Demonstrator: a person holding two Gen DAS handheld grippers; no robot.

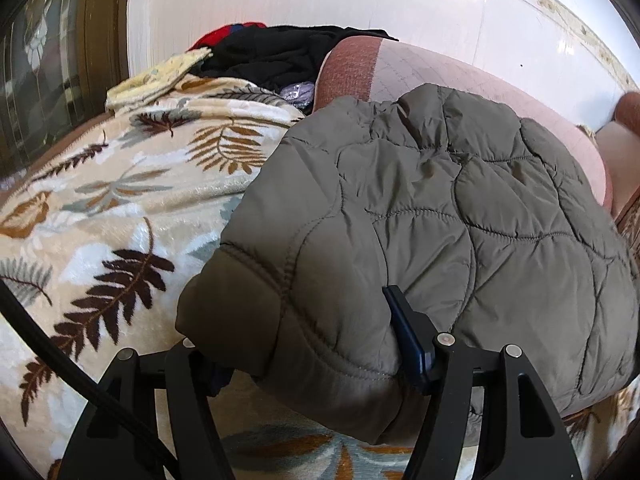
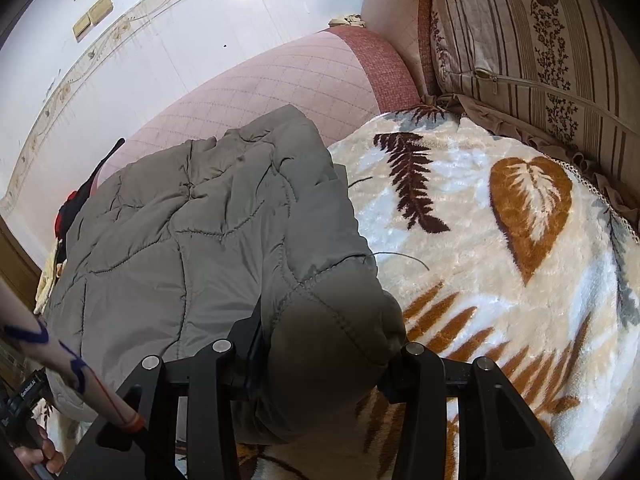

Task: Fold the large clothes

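Left tongs (image 1: 320,356) clamp jacket (image 1: 440,200) corner | right tongs (image 2: 324,368) likewise

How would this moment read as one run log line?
left gripper: shut on jacket | right gripper: shut on jacket | on leaf blanket

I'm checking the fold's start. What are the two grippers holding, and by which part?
Both clamp the olive quilted jacket: left gripper and right gripper each on a padded near corner.
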